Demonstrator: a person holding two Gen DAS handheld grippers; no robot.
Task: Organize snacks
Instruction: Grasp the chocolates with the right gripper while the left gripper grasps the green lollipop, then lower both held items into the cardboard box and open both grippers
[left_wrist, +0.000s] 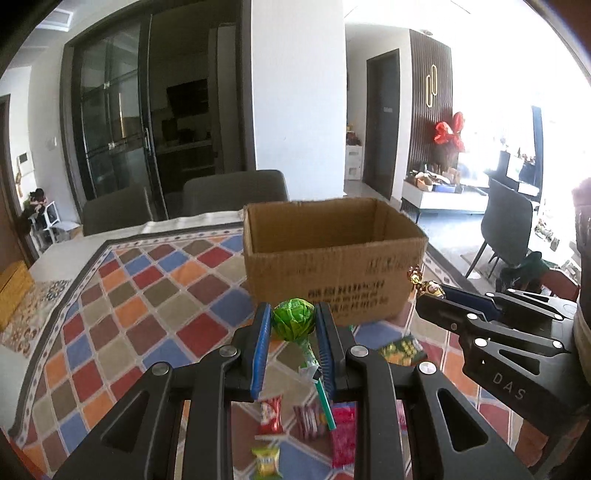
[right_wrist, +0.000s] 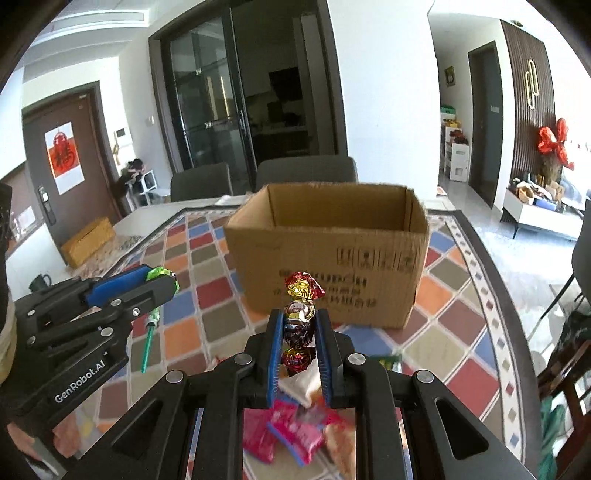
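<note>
While your left gripper (left_wrist: 293, 325) pinches a green-wrapped lollipop (left_wrist: 294, 320) and your right gripper (right_wrist: 299, 326) a foil-wrapped candy (right_wrist: 300, 317), the open brown cardboard box (right_wrist: 332, 258) stands ahead on the chequered tabletop (left_wrist: 155, 295), loose snack packets (left_wrist: 271, 413) below your fingers.

checkered tablecloth (left_wrist: 155, 295) | two grey chairs (right_wrist: 306, 171) behind table | red bow (right_wrist: 552, 142) on slatted wall

- The box (left_wrist: 334, 258) sits on the bench (left_wrist: 147, 295).
- Two chairs (left_wrist: 236, 190) stand behind the bench.
- Small snack packs (left_wrist: 271, 413) lie on the bench in front of the box.
</note>
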